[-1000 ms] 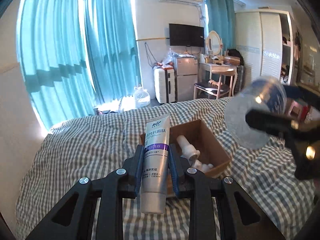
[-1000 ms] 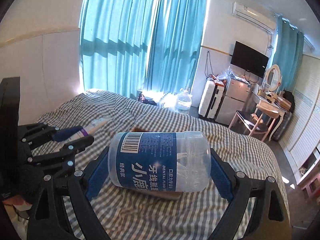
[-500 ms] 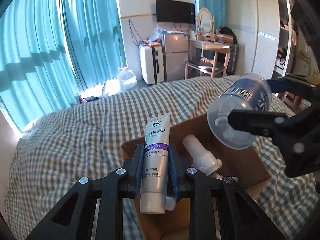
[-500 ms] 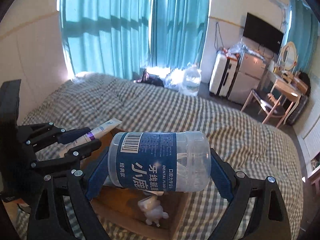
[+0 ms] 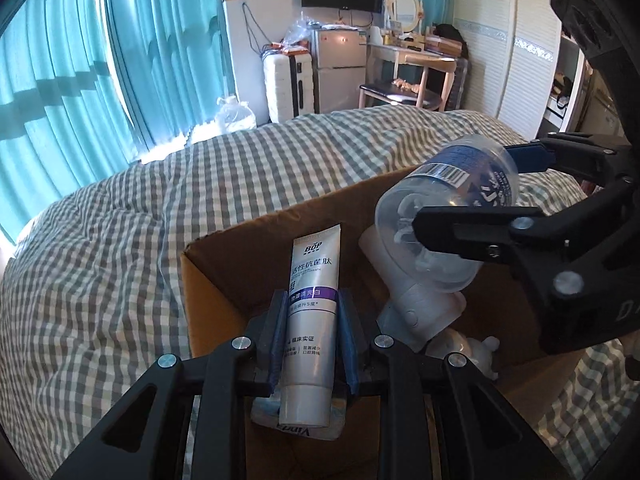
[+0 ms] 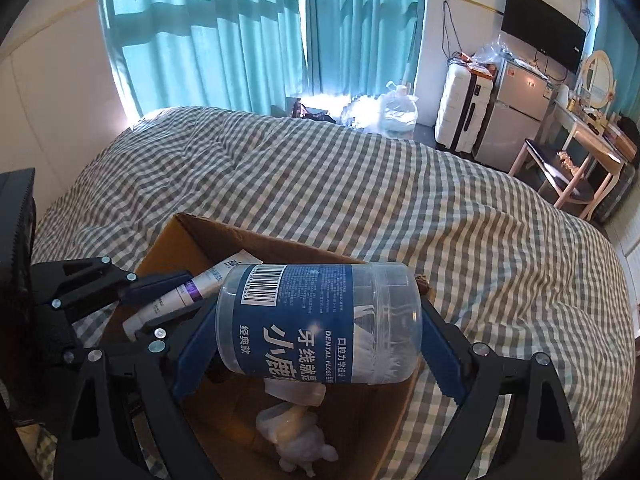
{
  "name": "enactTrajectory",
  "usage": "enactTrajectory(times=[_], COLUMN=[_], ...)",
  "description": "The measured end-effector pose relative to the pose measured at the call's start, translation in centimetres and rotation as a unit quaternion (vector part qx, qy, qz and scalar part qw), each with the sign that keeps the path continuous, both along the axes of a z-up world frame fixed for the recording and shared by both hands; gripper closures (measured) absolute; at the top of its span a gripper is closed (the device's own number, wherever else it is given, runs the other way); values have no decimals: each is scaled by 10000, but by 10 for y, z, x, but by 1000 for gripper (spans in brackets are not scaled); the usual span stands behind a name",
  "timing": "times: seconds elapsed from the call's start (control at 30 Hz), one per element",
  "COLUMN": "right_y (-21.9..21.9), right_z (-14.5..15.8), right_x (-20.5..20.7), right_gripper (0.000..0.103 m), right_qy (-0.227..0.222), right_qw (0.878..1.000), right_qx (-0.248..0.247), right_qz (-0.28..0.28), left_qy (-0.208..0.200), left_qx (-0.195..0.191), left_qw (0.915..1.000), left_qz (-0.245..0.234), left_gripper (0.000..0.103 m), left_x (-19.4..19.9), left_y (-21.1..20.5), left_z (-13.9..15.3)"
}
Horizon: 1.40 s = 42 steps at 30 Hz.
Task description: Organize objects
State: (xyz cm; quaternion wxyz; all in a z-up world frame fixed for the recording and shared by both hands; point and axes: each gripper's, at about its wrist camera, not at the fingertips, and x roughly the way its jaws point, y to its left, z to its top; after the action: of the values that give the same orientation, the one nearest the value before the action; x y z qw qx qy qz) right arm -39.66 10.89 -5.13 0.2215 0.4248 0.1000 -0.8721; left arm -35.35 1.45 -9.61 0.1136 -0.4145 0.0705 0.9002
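Observation:
My left gripper (image 5: 313, 312) is shut on a white toothpaste tube (image 5: 313, 280) with a purple band, held over the open cardboard box (image 5: 208, 276). My right gripper (image 6: 316, 328) is shut on a clear dental floss jar (image 6: 320, 320) with a blue label, held sideways above the same box (image 6: 168, 248). The jar also shows in the left wrist view (image 5: 452, 216), and the tube in the right wrist view (image 6: 176, 296). Inside the box lie a white bottle (image 5: 416, 312), a small white figurine (image 6: 296, 448) and a tissue pack (image 5: 296, 420).
The box sits on a bed with a grey-and-white checked cover (image 6: 360, 184). Teal curtains (image 6: 240, 32) hang behind. A white suitcase (image 6: 460, 108), small fridge, dressing table and chair (image 6: 560, 172) stand past the bed's far side.
Both grippers have moved forward and down toward the box, which now fills more of each view. The tube and the jar stay gripped.

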Motion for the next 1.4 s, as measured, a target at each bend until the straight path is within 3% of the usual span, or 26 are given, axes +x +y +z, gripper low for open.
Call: enactTrajectory(times=[0.1, 0.2, 0.27, 0.3, 0.33, 0.53, 0.7, 0.97, 1.13, 1.27, 1.4], right_y=[0, 4, 9, 10, 11, 24, 33, 54, 66, 74, 74], right_z=[0, 5, 13, 19, 24, 58, 82, 127, 144, 149, 158], right_x=[3, 4, 8, 10, 13, 34, 60, 124, 163, 192, 221], right_gripper=[12, 10, 10, 10, 10, 9, 8, 5, 3, 2, 2], right_qy=[-68, -156, -98, -6, 98, 450, 619, 1079, 1448, 1487, 1648], right_qw=[10000, 9994, 9989, 9990, 9991, 9979, 9966, 9912, 9847, 9817, 9805], right_qx=[-35, -303, -450, -433, -395, -339, -305, -349, -393, -632, -463], right_qz=[10, -29, -91, -113, -121, -314, -445, -681, -882, -1006, -970], left_qy=[-40, -74, -65, -24, 90, 322, 628, 1007, 1242, 1467, 1647], left_qx=[65, 92, 123, 156, 214, 138, 26, -54, 37, 13, -14], left_qw=[10000, 9999, 9999, 9999, 9997, 9993, 9974, 9933, 9894, 9856, 9823], left_qz=[2, -31, -34, -21, 8, 139, 347, 567, 752, 844, 893], left_gripper=[79, 71, 48, 28, 22, 20, 9, 4, 1, 0, 0], left_x=[-2, 0, 5, 8, 13, 29, 52, 100, 132, 163, 191], left_y=[-1, -1, -2, -2, -3, -3, -8, -10, -13, -15, -15], left_z=[-4, -3, 2, 5, 11, 40, 72, 117, 143, 157, 165])
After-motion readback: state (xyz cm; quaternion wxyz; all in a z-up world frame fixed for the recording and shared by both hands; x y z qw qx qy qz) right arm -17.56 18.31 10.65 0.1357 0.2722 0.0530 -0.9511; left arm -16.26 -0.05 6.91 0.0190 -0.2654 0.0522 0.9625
